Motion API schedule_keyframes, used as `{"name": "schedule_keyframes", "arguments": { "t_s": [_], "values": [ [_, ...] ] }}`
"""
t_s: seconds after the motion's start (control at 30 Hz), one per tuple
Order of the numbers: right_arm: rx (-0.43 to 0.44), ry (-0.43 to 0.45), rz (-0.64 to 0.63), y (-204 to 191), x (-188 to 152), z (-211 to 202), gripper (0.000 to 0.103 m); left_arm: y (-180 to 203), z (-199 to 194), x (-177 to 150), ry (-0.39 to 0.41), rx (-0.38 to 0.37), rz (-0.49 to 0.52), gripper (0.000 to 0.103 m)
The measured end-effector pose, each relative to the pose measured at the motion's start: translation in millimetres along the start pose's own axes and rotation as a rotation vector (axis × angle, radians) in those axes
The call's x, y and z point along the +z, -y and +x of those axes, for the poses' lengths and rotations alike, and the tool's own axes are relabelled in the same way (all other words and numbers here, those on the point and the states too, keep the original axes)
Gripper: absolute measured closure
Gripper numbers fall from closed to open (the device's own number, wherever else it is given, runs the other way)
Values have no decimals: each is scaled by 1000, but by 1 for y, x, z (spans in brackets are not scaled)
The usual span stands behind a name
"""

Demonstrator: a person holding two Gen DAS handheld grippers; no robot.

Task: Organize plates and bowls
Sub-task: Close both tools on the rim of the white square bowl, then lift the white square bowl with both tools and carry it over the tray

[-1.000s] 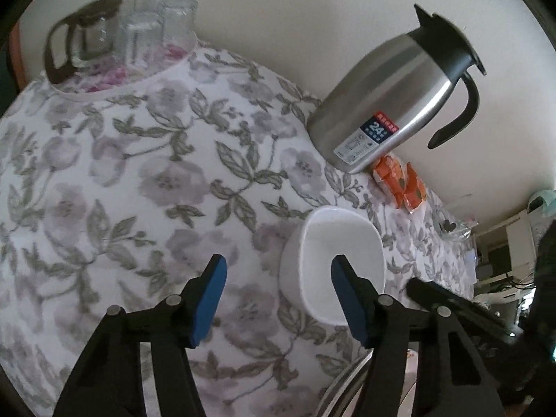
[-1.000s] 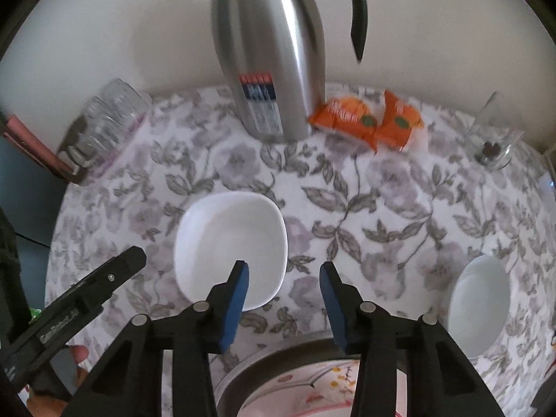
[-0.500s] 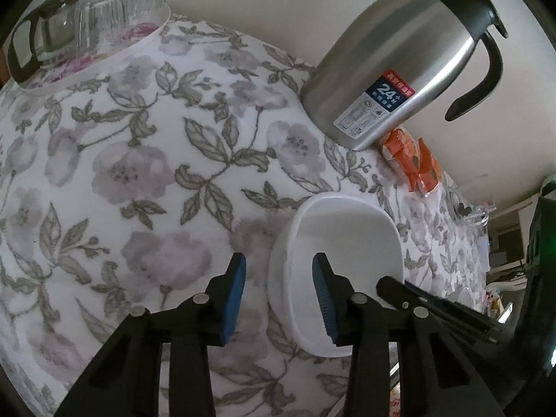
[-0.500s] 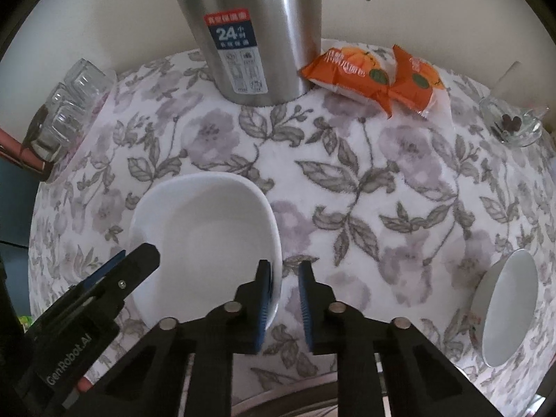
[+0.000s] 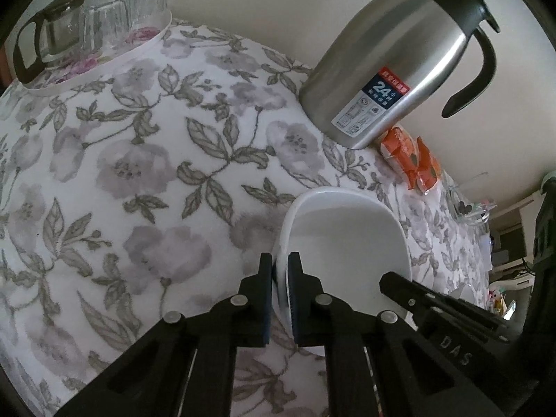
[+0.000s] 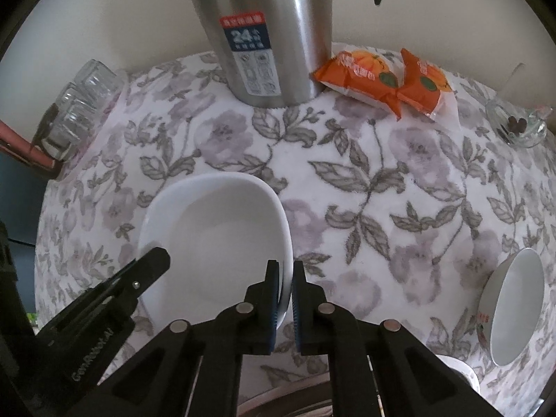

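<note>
A white squarish bowl (image 5: 347,239) sits on the floral tablecloth; it also shows in the right wrist view (image 6: 215,236). My left gripper (image 5: 280,271) is shut on the bowl's left rim. My right gripper (image 6: 285,278) is shut on the bowl's right rim. Each gripper shows in the other's view, the right one (image 5: 434,299) at the bowl's near right, the left one (image 6: 139,274) at its near left. A second white round bowl (image 6: 514,305) lies at the right edge of the table.
A steel thermos jug (image 6: 264,34) stands behind the bowl, with orange snack packets (image 6: 382,76) beside it. A tray of glasses and a glass pot (image 5: 90,24) is at the far left. A glass dish (image 6: 517,125) sits far right. A dark-rimmed plate (image 6: 295,396) lies at the near edge.
Both grippers have moved forward to the white squarish bowl and closed on its opposite rims; a second ago both were open and farther back.
</note>
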State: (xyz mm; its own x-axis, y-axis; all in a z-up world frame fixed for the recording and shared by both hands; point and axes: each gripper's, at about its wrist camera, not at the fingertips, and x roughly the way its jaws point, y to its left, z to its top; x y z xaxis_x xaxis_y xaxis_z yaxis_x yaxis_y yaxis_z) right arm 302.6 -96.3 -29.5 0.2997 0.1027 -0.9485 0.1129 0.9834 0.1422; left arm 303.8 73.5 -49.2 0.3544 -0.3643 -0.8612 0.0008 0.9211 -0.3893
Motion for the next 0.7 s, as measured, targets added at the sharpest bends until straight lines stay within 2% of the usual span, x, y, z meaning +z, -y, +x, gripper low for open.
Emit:
{"name": "schedule_keyframes", "arguments": {
  "t_s": [0.2, 0.43, 0.7],
  "values": [
    [20, 53, -37, -5, -3, -38, 95, 14, -37, -4, 65, -10, 17, 95],
    [66, 145, -59, -1, -22, -103, 95, 41, -97, -16, 159, -35, 42, 94],
    [92, 239, -77, 17, -66, -171, 95, 75, -161, -58, 254, -63, 86, 94]
  ]
}}
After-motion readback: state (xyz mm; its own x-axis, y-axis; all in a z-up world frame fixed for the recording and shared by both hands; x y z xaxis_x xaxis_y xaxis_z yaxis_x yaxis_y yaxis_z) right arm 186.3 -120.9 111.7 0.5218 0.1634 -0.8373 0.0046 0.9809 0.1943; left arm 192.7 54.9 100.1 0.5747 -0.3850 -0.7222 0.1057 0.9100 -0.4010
